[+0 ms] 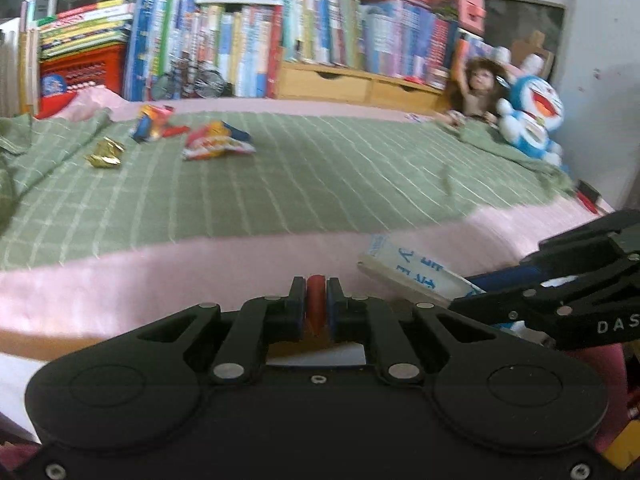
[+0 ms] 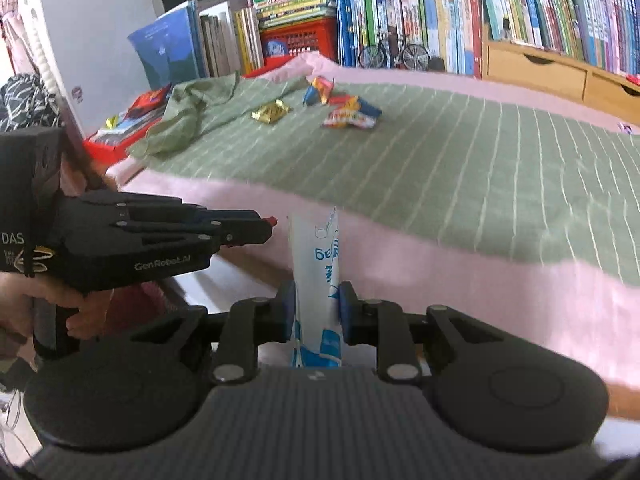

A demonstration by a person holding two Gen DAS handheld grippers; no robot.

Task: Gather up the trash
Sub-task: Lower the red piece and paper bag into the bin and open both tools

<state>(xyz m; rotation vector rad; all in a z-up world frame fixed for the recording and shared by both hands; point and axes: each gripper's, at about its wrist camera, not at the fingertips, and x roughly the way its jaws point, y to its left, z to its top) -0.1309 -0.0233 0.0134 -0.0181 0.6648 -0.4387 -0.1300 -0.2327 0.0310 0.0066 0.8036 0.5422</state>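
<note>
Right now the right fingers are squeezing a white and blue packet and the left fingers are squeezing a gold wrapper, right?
Not quite. The left fingers squeeze something small and red; the gold wrapper lies on the green blanket, as the left wrist view shows. The white and blue packet part is right.

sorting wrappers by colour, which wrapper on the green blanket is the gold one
The crumpled gold foil wrapper, lying leftmost and alone on the green checked blanket. The other two wrappers are red, blue and yellow.

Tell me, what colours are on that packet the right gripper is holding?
White with blue print; the packet shows best in the right wrist view.
</note>
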